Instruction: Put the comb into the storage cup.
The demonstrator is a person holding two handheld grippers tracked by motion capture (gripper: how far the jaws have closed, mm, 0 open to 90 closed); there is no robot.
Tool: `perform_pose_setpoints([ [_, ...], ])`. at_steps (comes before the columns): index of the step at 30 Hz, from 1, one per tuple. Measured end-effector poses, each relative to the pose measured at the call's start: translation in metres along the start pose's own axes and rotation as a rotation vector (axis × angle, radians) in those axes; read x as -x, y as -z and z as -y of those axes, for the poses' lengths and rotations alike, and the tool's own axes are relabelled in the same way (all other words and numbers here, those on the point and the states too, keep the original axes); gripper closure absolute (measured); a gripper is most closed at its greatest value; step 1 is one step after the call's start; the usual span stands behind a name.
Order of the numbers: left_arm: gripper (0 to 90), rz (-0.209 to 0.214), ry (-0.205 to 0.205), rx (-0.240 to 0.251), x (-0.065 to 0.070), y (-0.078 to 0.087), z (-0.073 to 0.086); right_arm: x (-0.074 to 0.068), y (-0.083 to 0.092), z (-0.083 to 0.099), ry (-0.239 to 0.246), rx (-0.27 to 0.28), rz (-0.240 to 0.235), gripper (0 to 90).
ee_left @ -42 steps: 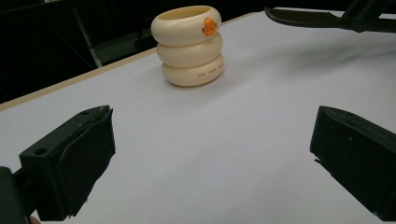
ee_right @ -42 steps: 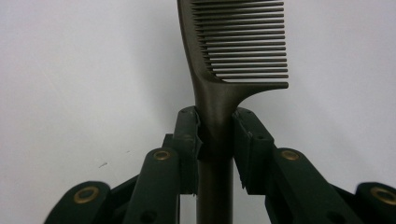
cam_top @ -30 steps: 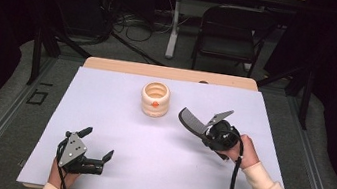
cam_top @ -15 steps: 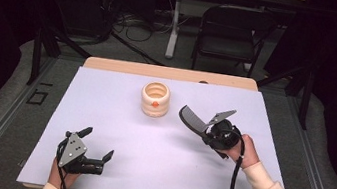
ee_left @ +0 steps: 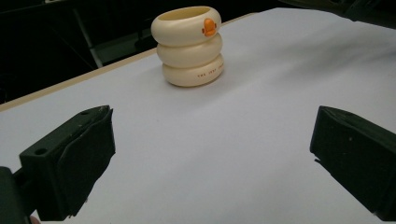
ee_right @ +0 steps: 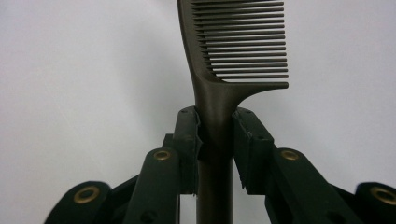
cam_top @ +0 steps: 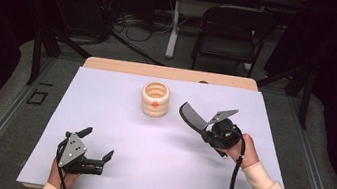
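Observation:
A cream cup shaped like stacked rings, with an orange duck bill on its side (cam_top: pixel 155 99) (ee_left: pixel 189 45), stands upright on the white sheet toward the far middle. My right gripper (cam_top: pixel 206 128) (ee_right: pixel 215 135) is shut on the handle of a dark comb (cam_top: pixel 192 116) (ee_right: pixel 238 44), whose toothed end points toward the cup, a short way right of it. My left gripper (cam_top: pixel 97 143) (ee_left: pixel 212 154) rests low near the table's front left, open with nothing between its jaws, facing the cup from a distance.
A white sheet (cam_top: pixel 102 115) covers the wooden table (cam_top: pixel 169 73). A dark chair (cam_top: pixel 232 28) and cables lie on the floor beyond the far edge. Black frame bars stand at both sides.

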State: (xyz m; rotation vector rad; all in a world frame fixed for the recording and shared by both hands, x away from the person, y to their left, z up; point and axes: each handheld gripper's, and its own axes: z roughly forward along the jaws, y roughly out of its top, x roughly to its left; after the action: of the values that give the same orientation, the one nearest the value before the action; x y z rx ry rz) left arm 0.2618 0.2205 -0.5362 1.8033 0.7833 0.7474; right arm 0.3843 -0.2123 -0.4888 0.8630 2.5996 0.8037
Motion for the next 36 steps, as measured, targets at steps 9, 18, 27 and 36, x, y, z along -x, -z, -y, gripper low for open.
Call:
perform_pose_setpoints([
  [9,0.1,0.000,-0.002,-0.004,0.000,0.000,0.000,-0.002,0.001,-0.002,0.001,0.036,0.002,72.6],
  [18,0.2,0.005,-0.002,-0.006,0.000,-0.001,0.000,-0.002,0.000,-0.004,-0.009,0.089,0.014,72.5],
  [27,0.2,0.002,-0.001,-0.005,0.000,0.000,0.000,-0.006,0.001,-0.008,-0.011,0.144,0.021,72.5],
  [36,0.2,0.002,0.003,-0.001,0.000,0.000,0.000,-0.006,0.003,-0.011,-0.026,0.206,0.016,72.5],
])
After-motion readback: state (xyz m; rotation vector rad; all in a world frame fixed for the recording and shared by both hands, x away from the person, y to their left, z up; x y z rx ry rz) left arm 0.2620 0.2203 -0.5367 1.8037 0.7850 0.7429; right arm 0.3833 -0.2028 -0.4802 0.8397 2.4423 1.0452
